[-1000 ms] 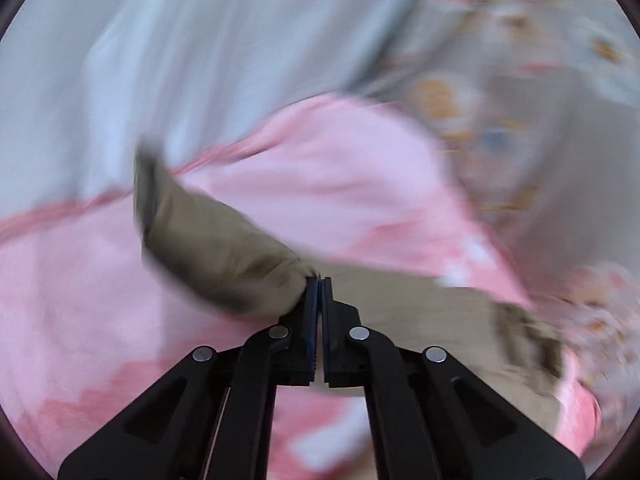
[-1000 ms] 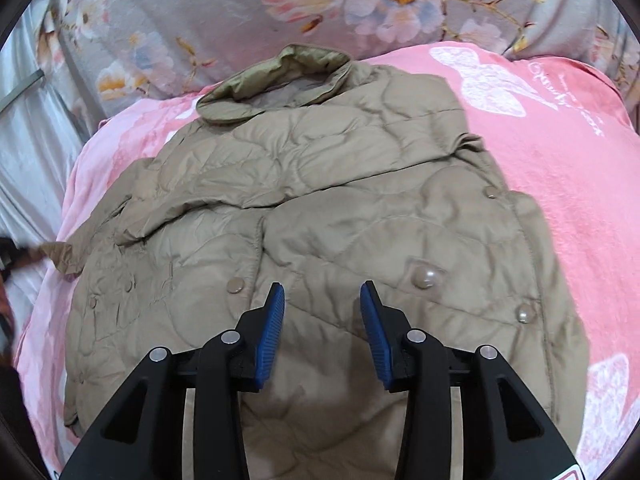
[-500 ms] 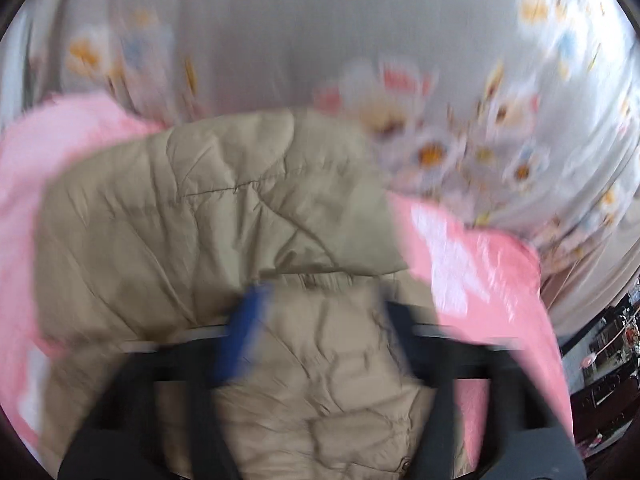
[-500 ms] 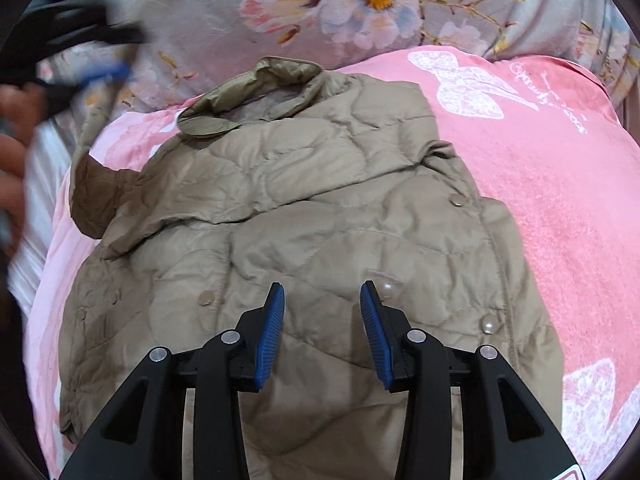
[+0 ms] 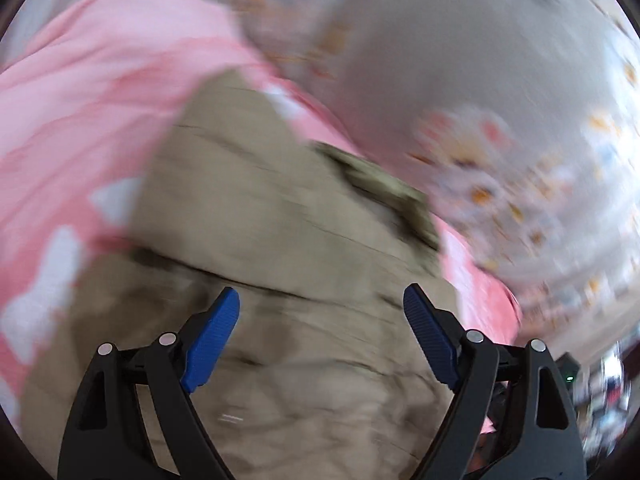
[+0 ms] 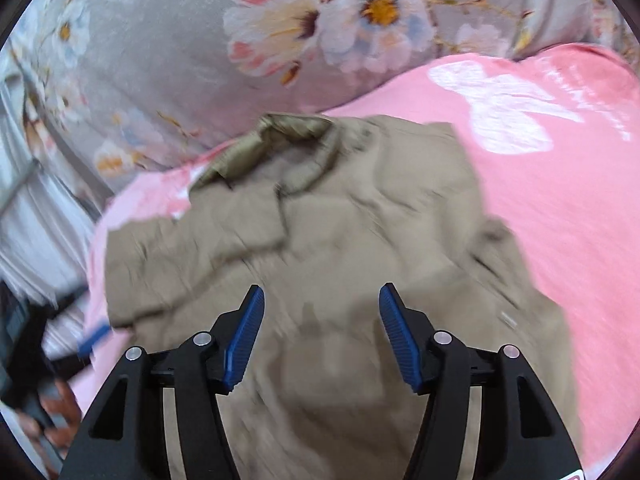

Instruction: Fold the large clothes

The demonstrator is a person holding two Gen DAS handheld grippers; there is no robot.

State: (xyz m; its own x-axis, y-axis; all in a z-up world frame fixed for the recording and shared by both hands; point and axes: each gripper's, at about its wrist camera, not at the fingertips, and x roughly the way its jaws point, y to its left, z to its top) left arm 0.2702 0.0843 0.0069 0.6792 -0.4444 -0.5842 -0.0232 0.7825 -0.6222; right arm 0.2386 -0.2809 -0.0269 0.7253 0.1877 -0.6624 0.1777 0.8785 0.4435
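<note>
A tan quilted jacket [image 6: 344, 240] lies spread on a pink blanket [image 6: 560, 184], its collar [image 6: 288, 132] toward the floral fabric at the back and one sleeve folded in across its body. My right gripper [image 6: 322, 304] hovers over the jacket's middle; its jaws are opening and nothing is pinched between them. In the blurred left wrist view the same jacket [image 5: 288, 240] fills the centre, and my left gripper [image 5: 322, 306] stands wide open above it with no cloth between its blue pads. The left gripper also shows as a blurred black shape [image 6: 92, 340] at the jacket's left edge.
Grey floral fabric [image 6: 240, 40] rises behind the blanket. White folds of cloth [image 6: 36, 224] hang at the far left. A person's hand [image 6: 52, 412] shows at the lower left. Dark room clutter [image 5: 600, 392] sits beyond the blanket's right edge.
My left gripper let go of the tan sleeve and opened wide, swinging over the jacket. The sleeve now lies folded across the body. My right gripper moved toward the collar and widened.
</note>
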